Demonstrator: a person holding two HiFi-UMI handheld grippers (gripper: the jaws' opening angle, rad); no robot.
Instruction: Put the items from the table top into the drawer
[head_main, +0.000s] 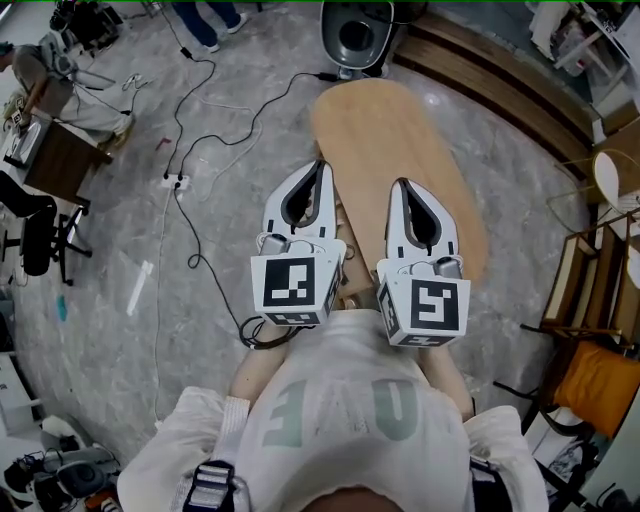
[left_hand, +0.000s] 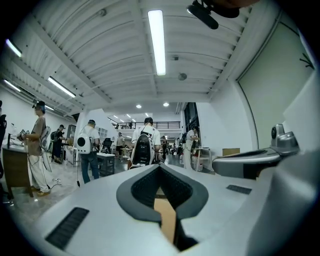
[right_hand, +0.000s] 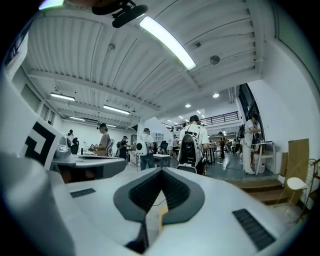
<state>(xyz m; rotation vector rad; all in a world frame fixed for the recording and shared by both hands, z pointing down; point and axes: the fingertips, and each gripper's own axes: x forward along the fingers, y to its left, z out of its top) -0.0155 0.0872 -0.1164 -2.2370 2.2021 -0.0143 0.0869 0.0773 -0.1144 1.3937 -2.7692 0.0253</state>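
1. items: none shows on the table top (head_main: 385, 120), which looks bare in the head view. the drawer cannot be made out either (the grippers cover the near edge). so their weight, stiffness and a place to take hold of them cannot be judged here.
2. left gripper (head_main: 322, 165): held level above the near end of the table. its jaws meet tip to tip with nothing between them, and only tan wood shows through the loop behind the tips.
3. right gripper (head_main: 400, 184): just beside the left one and level too, jaws closed on each other and empty.
4. surface: the table top is a long, rounded slab of smooth pale wood. small things would probably slide on it easily.
5. room: a grey marbled floor (head_main: 250, 210), with a black cable (head_main: 192, 120) and a white power strip (head_main: 175, 182) at the left and a chair with an orange cushion (head_main: 600, 385) at the right. people (left_hand: 143, 145) stand at benches further off under a strip light (left_hand: 157, 42).
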